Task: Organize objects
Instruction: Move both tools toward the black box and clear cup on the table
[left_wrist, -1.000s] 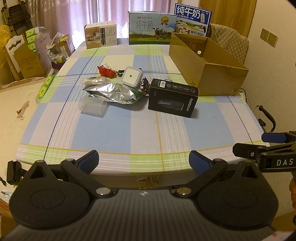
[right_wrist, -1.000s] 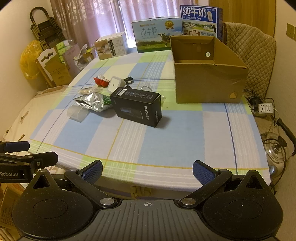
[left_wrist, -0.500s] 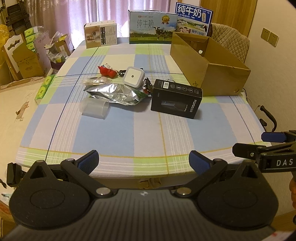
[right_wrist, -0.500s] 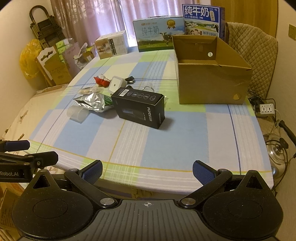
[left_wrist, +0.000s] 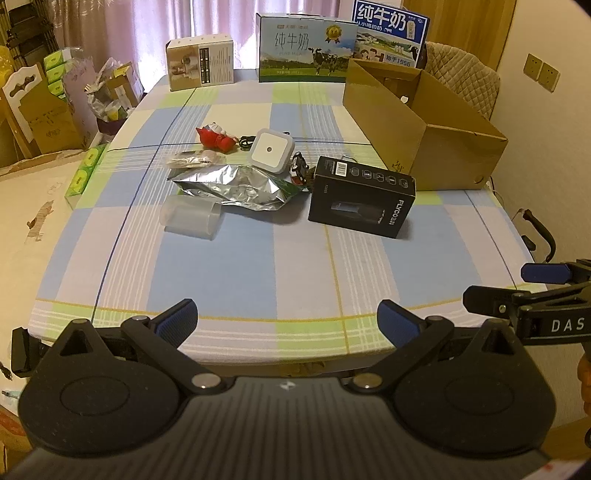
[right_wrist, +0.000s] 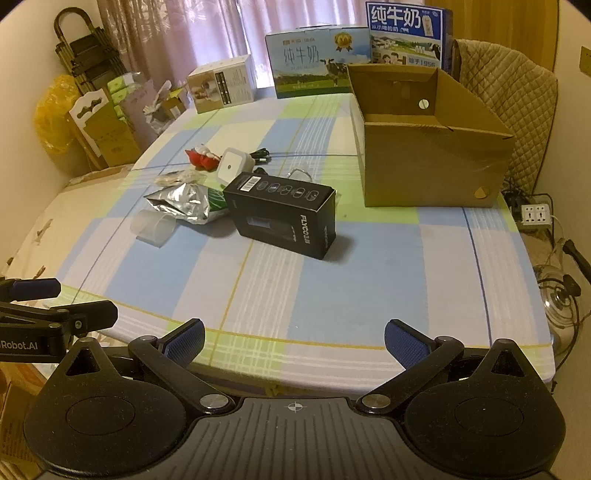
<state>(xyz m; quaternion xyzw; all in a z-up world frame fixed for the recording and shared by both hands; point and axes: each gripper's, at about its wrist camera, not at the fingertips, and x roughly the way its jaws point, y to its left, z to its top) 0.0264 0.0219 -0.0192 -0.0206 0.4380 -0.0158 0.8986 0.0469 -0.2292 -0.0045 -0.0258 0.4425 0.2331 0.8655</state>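
Left wrist view vs a second ago: whole scene sits a bit lower and nearer, so I've crept forward toward the table (left_wrist: 258, 273); nothing on it has shifted. Right wrist view, same small advance.

Checked tablecloth runs to the near edge just ahead of both grippers, wide bare stretch between that edge and the clutter. Open cardboard box (left_wrist: 424, 140) sits far right, its front corner close to the table's right edge, nothing visible inside from here.

Black FLYCO box (right_wrist: 284, 218) lies flat mid-table, just left of the cardboard box, gap between them. Silver foil pouch (left_wrist: 236, 186) is beside the black box on its left, clear plastic cup (left_wrist: 192, 218) on its side touching the pouch's near edge. White square night light (left_wrist: 271, 151) behind the pouch, red toy (left_wrist: 216, 136) further left, small toy car (left_wrist: 299, 168) between light and black box.

Left gripper (left_wrist: 288, 319) fingers spread wide, holding nothing. Right gripper (right_wrist: 295, 339) likewise released, off the near edge.
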